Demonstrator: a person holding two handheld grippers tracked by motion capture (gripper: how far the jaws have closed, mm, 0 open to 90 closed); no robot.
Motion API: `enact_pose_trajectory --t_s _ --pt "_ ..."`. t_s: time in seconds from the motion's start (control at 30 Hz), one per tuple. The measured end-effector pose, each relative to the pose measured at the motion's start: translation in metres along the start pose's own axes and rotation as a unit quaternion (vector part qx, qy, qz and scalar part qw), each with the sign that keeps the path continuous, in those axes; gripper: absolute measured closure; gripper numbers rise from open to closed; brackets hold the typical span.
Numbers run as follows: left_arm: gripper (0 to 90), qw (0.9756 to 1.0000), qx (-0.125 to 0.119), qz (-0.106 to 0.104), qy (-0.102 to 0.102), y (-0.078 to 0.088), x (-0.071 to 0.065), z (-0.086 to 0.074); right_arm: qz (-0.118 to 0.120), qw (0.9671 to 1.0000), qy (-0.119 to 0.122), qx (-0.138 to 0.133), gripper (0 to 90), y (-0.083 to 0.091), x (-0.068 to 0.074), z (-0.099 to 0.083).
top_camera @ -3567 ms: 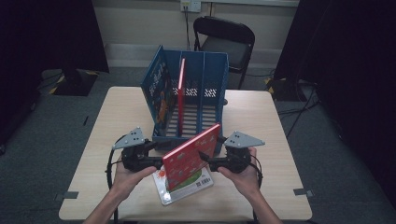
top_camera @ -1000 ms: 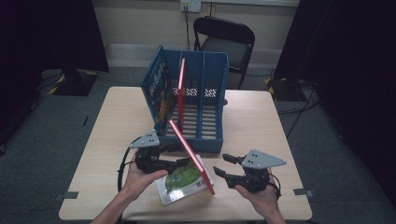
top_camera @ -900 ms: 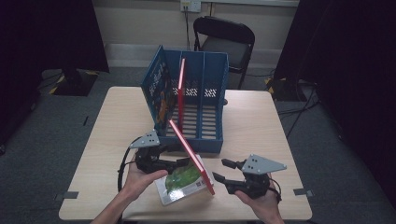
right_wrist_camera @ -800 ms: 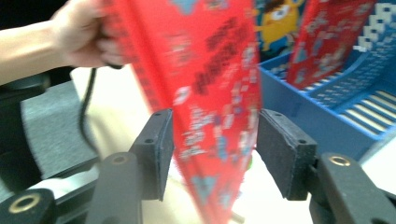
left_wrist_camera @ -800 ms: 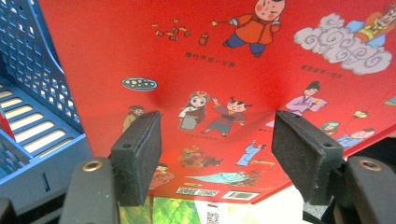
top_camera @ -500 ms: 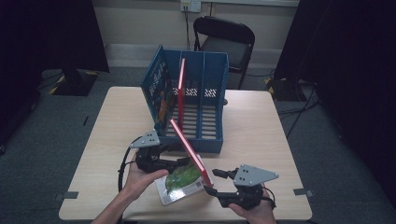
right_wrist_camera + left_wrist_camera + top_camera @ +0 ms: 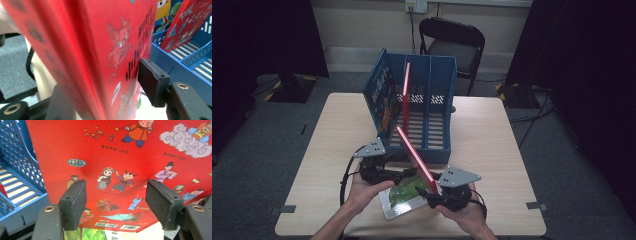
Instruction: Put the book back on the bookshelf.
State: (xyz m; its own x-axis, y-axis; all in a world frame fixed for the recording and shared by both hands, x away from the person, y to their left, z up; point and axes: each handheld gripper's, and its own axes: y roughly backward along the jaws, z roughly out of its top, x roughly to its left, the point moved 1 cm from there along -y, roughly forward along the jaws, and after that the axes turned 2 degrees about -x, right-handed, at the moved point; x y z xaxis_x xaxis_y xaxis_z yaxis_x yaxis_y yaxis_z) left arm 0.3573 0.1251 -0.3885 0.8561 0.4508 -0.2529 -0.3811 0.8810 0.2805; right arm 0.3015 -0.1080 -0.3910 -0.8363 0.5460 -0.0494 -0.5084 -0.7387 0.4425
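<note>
A thin red picture book [image 7: 414, 157] stands tilted on edge over a green book [image 7: 404, 201] that lies flat on the table. My left gripper [image 7: 404, 176] is at the red book's left face. Its jaws are open [image 7: 116, 205], with the back cover [image 7: 120, 157] just beyond the pads. My right gripper [image 7: 428, 193] is at the book's near lower corner. Its jaws have just been closing, and the book's edge [image 7: 100, 62] stands between them. One right fingertip pad [image 7: 150, 83] sits close beside the cover. The other jaw is hidden behind the book.
A blue slotted file rack [image 7: 432, 150] stands behind the books, holding an upright red book [image 7: 406, 95] and a colourful one [image 7: 387, 107] in its left compartment. Bare table [image 7: 492, 135] lies to the right. A black chair [image 7: 452, 45] stands beyond the far edge.
My right gripper has moved left and toward the table's near edge, from open space onto the red book's lower corner. The left gripper and the tilted book have stayed put.
</note>
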Motion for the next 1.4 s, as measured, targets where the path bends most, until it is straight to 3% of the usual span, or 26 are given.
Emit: enact_pose_trajectory --t_s 0.1,0.3,0.37,0.47,0.57,0.63,0.77,0.87,0.97,1.07,1.13,1.4 --pt "33.0 1.0 -0.002 0.006 0.002 0.001 0.001 0.0 -0.014 0.9998 0.01 0.006 53.9 0.002 0.0 -0.001" --pt "33.0 0.9998 -0.005 0.02 0.004 0.006 0.008 -0.001 -0.047 0.9989 -0.006 0.0 71.3 0.011 -0.01 -0.006" --pt "32.5 0.9996 -0.004 0.028 0.004 0.007 0.01 -0.001 -0.056 0.9983 -0.019 -0.004 73.5 0.014 -0.015 -0.007" --pt "31.3 0.999 -0.002 0.045 0.006 0.007 0.014 -0.002 -0.065 0.9977 -0.017 -0.011 76.8 0.016 -0.02 -0.007" --pt "30.1 0.9983 -0.009 0.056 0.008 0.009 0.017 -0.003 -0.054 0.9978 -0.029 -0.026 80.2 0.017 -0.024 -0.007" --pt "28.7 0.9981 -0.01 0.061 0.012 0.012 0.02 -0.003 -0.033 0.9975 -0.05 -0.038 80.3 0.017 -0.025 -0.006" --pt "27.1 0.9978 -0.014 0.063 0.017 0.017 0.026 -0.006 -0.023 0.999 -0.017 -0.033 80.2 0.014 -0.018 -0.003" --pt "25.0 0.9982 -0.019 0.055 0.012 0.016 0.031 -0.006 -0.013 0.9994 -0.013 -0.03 80.1 0.012 -0.018 -0.004" --pt "21.2 0.9991 -0.017 0.035 0.02 0.009 0.036 -0.007 -0.003 0.9993 -0.02 -0.03 79.5 0.01 -0.022 -0.005" --pt "22.0 0.9996 -0.003 0.026 0.006 0.003 0.034 -0.008 0.005 0.9991 -0.029 -0.031 79.0 0.009 -0.026 -0.006" --pt "24.0 0.9993 0.003 0.035 -0.009 0.0 0.031 -0.008 0.012 0.9987 -0.036 -0.034 78.2 0.008 -0.028 -0.007" --pt "24.2 0.9989 0.009 0.045 -0.008 0.001 0.027 -0.008 0.007 0.9977 -0.044 -0.052 76.0 0.0 -0.03 -0.006"
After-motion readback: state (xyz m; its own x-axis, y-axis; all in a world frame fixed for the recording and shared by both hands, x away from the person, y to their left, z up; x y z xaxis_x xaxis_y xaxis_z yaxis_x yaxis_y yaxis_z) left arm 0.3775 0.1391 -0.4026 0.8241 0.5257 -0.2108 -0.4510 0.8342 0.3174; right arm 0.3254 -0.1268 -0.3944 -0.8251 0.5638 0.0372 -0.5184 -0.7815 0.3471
